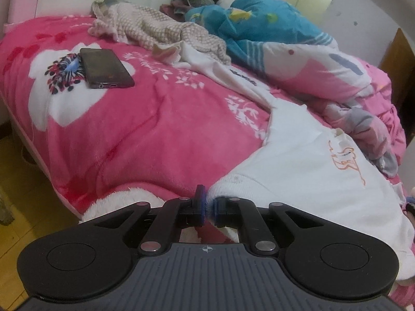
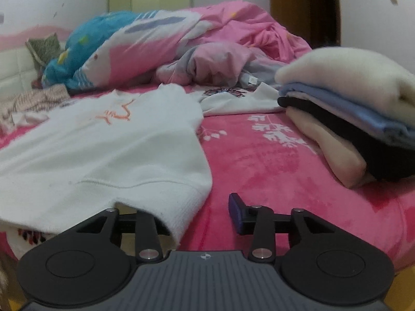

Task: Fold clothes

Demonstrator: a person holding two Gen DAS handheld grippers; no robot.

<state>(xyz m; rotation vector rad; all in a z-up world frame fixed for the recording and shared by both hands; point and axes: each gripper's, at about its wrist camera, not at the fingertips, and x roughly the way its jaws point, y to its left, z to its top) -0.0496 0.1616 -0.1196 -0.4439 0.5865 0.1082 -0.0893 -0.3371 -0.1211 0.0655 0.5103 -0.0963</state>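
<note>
Right tongs [image 2: 201, 215]: the left finger is hidden under the ribbed hem of the white sweatshirt [image 2: 103, 142], only the blue-padded right finger [image 2: 237, 213] shows, and the jaws stand wide apart with the hem corner draped between them. Left tongs [image 1: 207, 206] are drawn together, pinching the hem edge of the same sweatshirt [image 1: 298, 160], which spreads toward 1 o'clock over the pink bed blanket [image 1: 155, 134]. A stack of 4 folded garments [image 2: 350, 119] lies at 2 o'clock, cut off at the frame edge; a phone [image 1: 106, 68] lies at 11 o'clock.
</note>
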